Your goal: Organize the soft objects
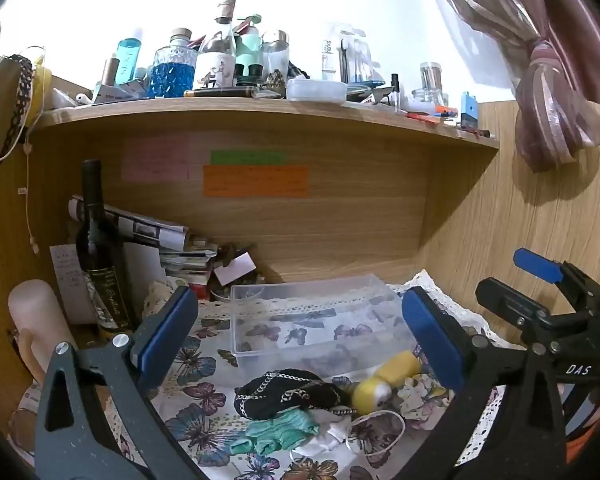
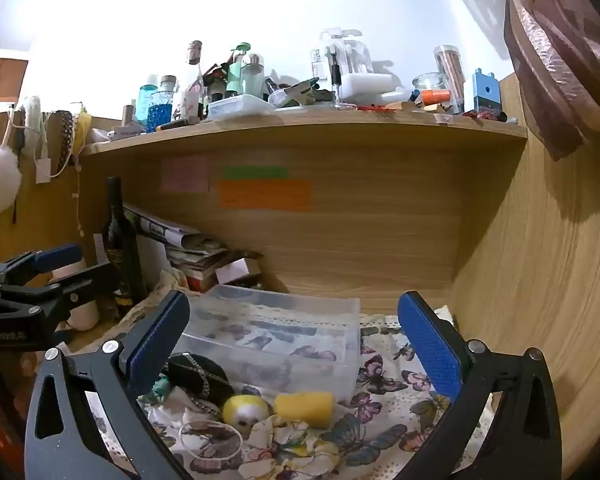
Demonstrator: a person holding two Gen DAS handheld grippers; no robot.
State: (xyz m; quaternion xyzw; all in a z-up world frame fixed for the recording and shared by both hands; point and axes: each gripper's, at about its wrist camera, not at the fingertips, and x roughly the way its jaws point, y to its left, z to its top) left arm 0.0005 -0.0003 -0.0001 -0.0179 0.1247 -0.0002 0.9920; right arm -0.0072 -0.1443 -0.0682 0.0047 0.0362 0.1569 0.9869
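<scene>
A clear plastic box (image 1: 340,344) (image 2: 352,364) stands empty on the butterfly cloth (image 1: 204,396) (image 2: 384,400). In front of it lie a black chained pouch (image 1: 288,398) (image 2: 198,376), a teal cloth (image 1: 280,434), white cloth (image 1: 332,436), a yellow ball (image 1: 370,396) (image 2: 246,410), a yellow sponge (image 1: 398,366) (image 2: 304,402), a floral scrunchie (image 2: 288,446) and a white ring (image 2: 211,440). My left gripper (image 1: 300,336) is open above the pile. My right gripper (image 2: 294,348) is open above the sponge and ball.
A dark wine bottle (image 1: 96,256) (image 2: 120,240), stacked papers (image 1: 172,240) and a pale candle (image 1: 36,320) crowd the left. A wooden back wall (image 1: 320,220) and side wall (image 2: 540,280) enclose the nook. A cluttered shelf (image 1: 260,110) hangs overhead.
</scene>
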